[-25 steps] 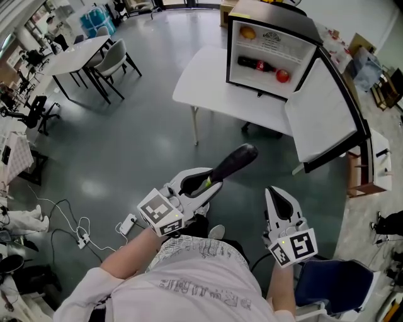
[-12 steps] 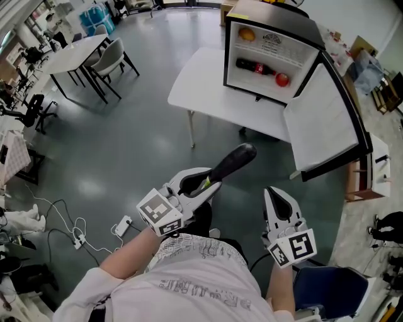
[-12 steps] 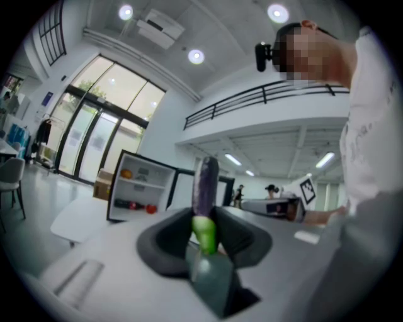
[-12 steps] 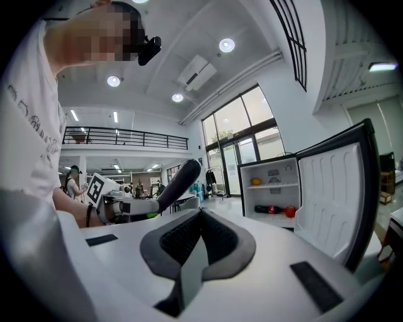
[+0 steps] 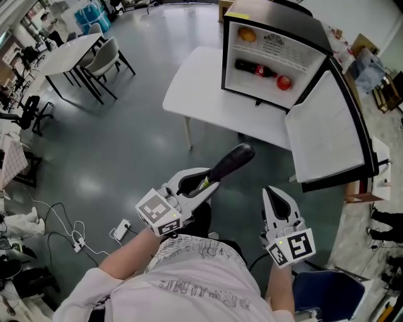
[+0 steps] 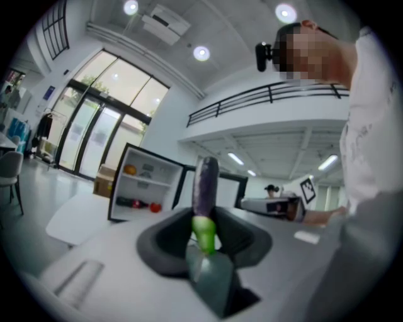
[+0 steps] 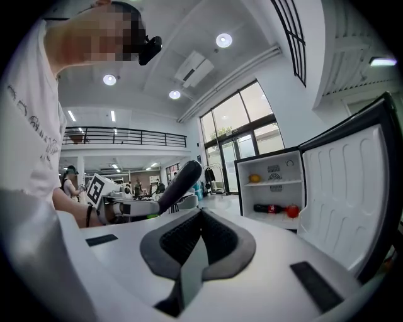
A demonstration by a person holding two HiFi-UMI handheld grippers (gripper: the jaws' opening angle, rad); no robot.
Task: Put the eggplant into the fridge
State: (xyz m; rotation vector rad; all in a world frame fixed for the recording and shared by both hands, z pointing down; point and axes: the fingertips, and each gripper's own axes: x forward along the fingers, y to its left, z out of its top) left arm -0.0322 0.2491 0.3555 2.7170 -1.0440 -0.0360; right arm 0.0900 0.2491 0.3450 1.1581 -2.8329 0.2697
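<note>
walked a bit closer to the open fridge (image 5: 271,60), left gripper (image 5: 203,186) clamped on the eggplant (image 5: 230,162) stem, right gripper (image 5: 277,198) closed and empty, so shelving's left.

**Surface finishes near the open fridge**

Eggplant (image 5: 232,162): glossy dark-purple skin, matt green stem end. Left tongs (image 5: 204,182) and right tongs (image 5: 272,192): smooth white plastic shells with black, ribbed, matt pads (image 7: 181,238). Fridge (image 5: 277,16): glossy black casing, smooth white plastic lining. Worktop (image 5: 195,82): smooth matt white. Floor (image 5: 126,144): polished grey, faintly reflective. Shirt (image 5: 201,283): printed white cloth.
</note>
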